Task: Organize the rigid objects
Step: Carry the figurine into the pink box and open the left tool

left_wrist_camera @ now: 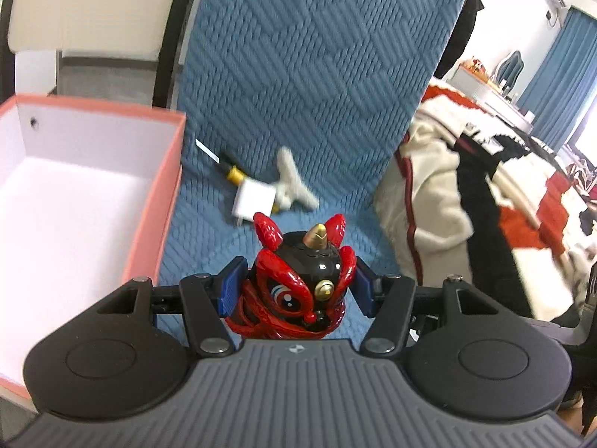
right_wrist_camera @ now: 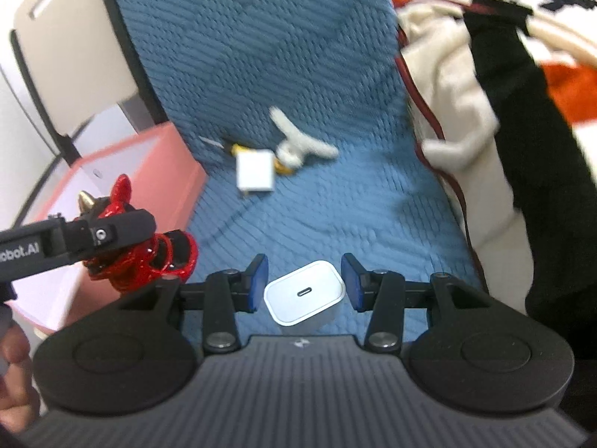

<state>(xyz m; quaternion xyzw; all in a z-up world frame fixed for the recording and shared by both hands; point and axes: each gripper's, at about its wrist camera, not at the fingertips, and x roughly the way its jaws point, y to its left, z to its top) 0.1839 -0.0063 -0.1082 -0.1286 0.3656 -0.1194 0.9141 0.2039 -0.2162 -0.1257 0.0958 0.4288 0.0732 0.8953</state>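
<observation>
Left gripper (left_wrist_camera: pixel 296 285) clamps the glossy lion (left_wrist_camera: pixel 298 291) – slippery, grip its sides; right gripper (right_wrist_camera: pixel 305 285) gapes around the charger (right_wrist_camera: pixel 304 293) – box (left_wrist_camera: pixel 74 186) at nine o'clock.

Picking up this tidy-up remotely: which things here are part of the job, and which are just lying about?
Job:
- red lion figurine, clamped in the left tool
- white charger, between the open right tool pads
- second white charger
- white clip
- yellow-handled tool
- pink box

Lying about:
- blue quilted cover
- red, white and black blanket
</observation>
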